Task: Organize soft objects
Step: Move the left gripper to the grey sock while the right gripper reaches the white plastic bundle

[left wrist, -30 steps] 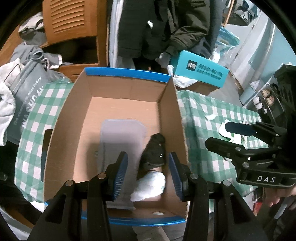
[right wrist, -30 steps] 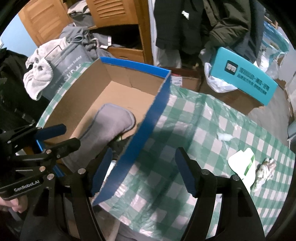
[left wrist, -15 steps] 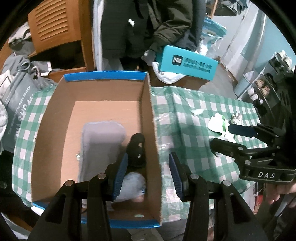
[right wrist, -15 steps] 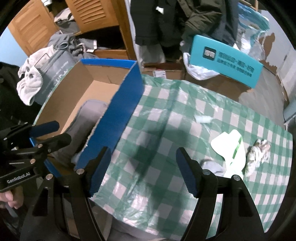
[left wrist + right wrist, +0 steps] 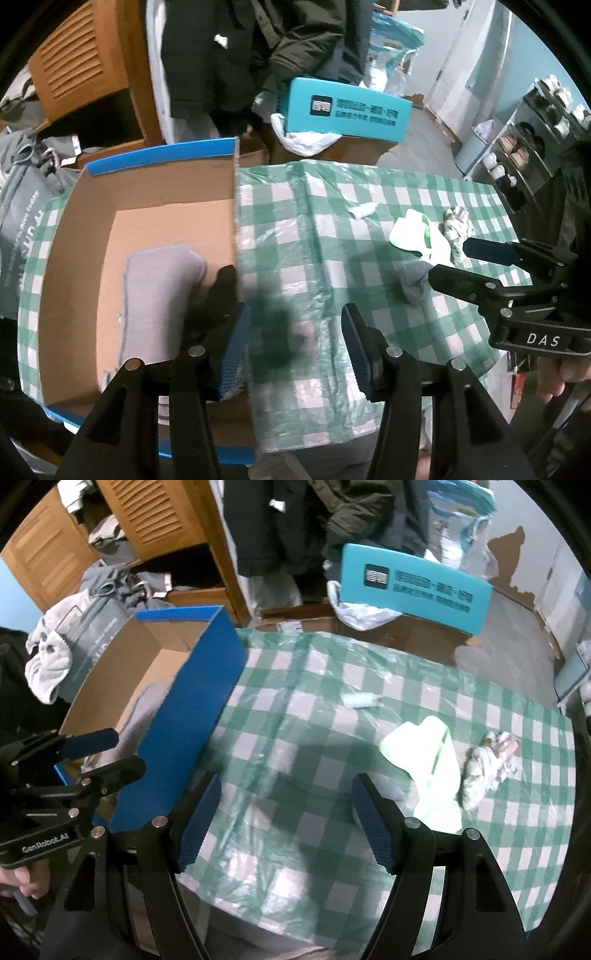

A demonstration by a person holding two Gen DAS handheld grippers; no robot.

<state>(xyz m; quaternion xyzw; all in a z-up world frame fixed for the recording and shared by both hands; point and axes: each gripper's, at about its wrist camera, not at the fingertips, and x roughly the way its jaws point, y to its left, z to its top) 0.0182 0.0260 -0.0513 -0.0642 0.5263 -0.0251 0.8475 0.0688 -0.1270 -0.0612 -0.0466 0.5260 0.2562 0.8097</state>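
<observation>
A cardboard box (image 5: 74,280) with a blue rim stands at the table's left and holds a grey pad (image 5: 159,295) and a black soft item (image 5: 218,295). My left gripper (image 5: 295,339) hovers over the checked cloth just right of the box wall; its jaws are opening with nothing between them. My right gripper (image 5: 288,812) is open and empty over the table's middle. To its right lie a white-and-green item (image 5: 424,760), a crumpled patterned cloth (image 5: 487,768), a small white wad (image 5: 360,700) and a grey soft item (image 5: 413,280).
A teal carton (image 5: 347,110) and a plastic bag sit behind the table. Dark coats hang at the back beside a wooden cabinet (image 5: 155,520). A grey bag and a white towel (image 5: 48,657) lie left of the box. Shelves with shoes (image 5: 517,147) stand at the right.
Both grippers have slid to the right, from over the box to over the checked cloth. The left jaws stand a little wider. The white wad in the box is now out of sight.
</observation>
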